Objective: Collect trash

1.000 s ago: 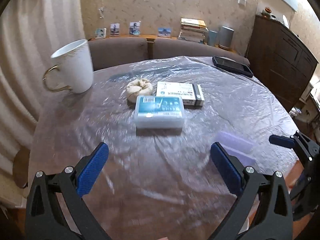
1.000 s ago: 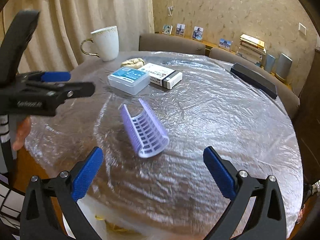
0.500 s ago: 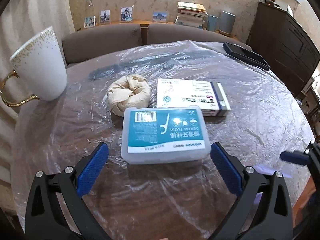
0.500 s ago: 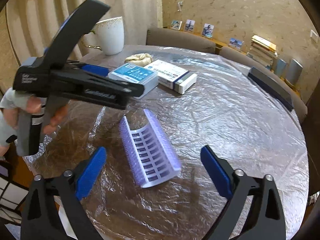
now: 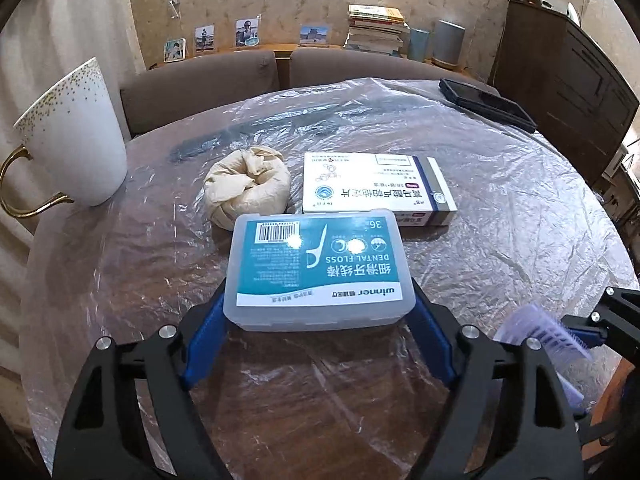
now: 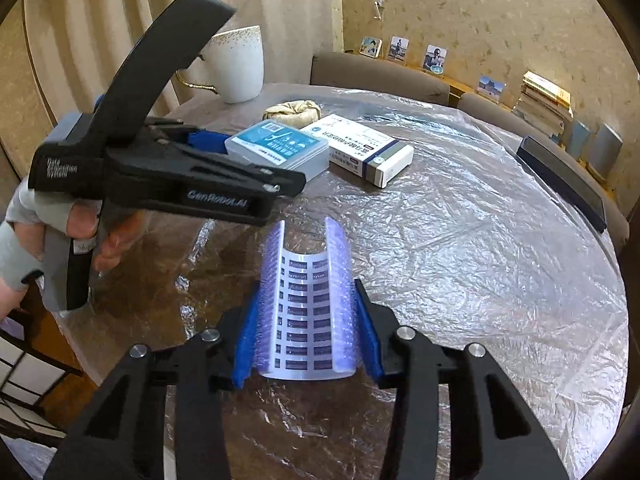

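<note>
My left gripper (image 5: 318, 312) is shut on the near end of a clear dental floss box with a teal label (image 5: 318, 268); its blue pads press both sides. The box also shows in the right wrist view (image 6: 280, 150). My right gripper (image 6: 306, 328) is shut on a curved purple bristled roller piece (image 6: 306, 300), which rests on the plastic-covered round table (image 6: 460, 260). A crumpled beige tissue ball (image 5: 248, 186) and a white medicine box (image 5: 376, 188) lie just beyond the floss box.
A white mug with gold handle (image 5: 68, 136) stands at the table's left. A black tablet (image 5: 486, 104) lies at the far right edge. Brown chairs (image 5: 200, 80) stand behind the table, and a dark cabinet (image 5: 568, 80) stands to the right.
Both grippers moved forward and closed. The left one closed on the dental floss box, the right one on the purple roller piece.
</note>
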{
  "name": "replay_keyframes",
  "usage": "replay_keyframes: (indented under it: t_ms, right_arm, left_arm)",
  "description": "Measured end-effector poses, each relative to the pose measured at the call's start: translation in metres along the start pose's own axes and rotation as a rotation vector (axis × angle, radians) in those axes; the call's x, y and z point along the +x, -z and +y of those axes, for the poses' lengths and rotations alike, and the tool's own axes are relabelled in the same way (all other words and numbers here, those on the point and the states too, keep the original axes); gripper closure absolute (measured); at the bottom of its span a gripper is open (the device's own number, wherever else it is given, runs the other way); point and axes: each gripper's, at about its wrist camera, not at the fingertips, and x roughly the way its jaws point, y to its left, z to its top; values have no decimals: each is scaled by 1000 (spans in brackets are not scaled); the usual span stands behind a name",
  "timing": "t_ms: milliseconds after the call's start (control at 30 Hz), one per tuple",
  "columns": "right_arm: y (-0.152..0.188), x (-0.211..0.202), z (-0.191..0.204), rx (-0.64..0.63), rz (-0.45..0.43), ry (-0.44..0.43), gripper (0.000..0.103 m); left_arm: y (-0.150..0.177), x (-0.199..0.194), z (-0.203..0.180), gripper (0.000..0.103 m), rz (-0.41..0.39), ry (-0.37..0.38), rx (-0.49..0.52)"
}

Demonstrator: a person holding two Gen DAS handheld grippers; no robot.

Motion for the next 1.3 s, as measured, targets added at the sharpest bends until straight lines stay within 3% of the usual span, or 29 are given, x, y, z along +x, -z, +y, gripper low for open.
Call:
replay_keyframes:
  t_ms: [800, 1300]
  right_arm:
    - [4, -30, 0, 142, -49, -72, 61]
    - [8, -43, 16, 193, -46, -13, 61]
  left_arm:
    - [41, -66, 11, 20, -56, 45, -113]
    - [82, -104, 13, 20, -96, 12, -165]
